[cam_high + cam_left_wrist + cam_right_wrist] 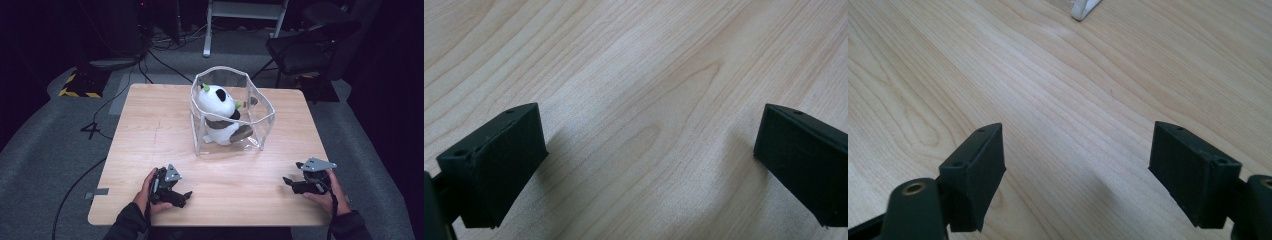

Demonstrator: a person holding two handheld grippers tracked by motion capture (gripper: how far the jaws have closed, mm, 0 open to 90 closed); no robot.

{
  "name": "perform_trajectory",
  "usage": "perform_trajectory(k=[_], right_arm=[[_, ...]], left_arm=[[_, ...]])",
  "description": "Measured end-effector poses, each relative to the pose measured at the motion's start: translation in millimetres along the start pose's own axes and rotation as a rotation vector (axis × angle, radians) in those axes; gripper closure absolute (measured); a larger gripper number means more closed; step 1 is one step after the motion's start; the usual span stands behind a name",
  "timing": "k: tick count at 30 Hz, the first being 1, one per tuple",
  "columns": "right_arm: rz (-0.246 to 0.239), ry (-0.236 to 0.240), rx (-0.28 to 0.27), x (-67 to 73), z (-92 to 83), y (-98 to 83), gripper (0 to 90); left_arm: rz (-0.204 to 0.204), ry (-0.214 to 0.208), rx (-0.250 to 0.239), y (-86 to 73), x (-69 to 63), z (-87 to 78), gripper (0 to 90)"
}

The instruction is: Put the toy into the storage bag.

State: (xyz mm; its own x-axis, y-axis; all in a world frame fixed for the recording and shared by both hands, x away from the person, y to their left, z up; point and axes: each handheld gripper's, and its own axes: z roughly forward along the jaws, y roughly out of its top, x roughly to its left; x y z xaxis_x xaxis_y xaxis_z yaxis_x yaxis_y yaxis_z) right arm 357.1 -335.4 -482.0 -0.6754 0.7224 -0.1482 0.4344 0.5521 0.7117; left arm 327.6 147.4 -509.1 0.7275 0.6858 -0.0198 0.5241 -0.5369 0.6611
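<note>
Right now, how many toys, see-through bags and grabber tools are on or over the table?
Panda plush toy: 1
Clear plastic bag: 1
Grippers: 2, the left gripper and the right gripper, both open
Total: 4

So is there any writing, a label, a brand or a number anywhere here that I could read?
None: no readable text on the panda plush, the clear plastic bin around it, the wooden table or either hand-held tool.
The yellow-and-black hazard stripes on the floor are a warning marking without words.
</note>
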Motion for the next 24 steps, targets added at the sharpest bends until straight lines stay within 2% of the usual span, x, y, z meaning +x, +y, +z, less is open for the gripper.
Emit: perform_trajectory(k=[18, 22, 24], right_arm=[[0.091, 0.013, -0.001, -8.3, -4.1, -31.8, 22.3], [0.109, 0.011, -0.022, -9.8, -4.9, -37.7, 20.4], [0.141, 0.022, -0.037, -11.6, -4.7, -41.5, 19.6]], left_arm=[[-0.009, 0.012, 0.002, -0.1, 0.4, -0.3, 0.4], [-0.012, 0.009, 0.003, 0.4, 1.0, 0.2, 0.3], [-0.014, 0.010, 0.004, 0.6, 1.1, 0.4, 0.2]])
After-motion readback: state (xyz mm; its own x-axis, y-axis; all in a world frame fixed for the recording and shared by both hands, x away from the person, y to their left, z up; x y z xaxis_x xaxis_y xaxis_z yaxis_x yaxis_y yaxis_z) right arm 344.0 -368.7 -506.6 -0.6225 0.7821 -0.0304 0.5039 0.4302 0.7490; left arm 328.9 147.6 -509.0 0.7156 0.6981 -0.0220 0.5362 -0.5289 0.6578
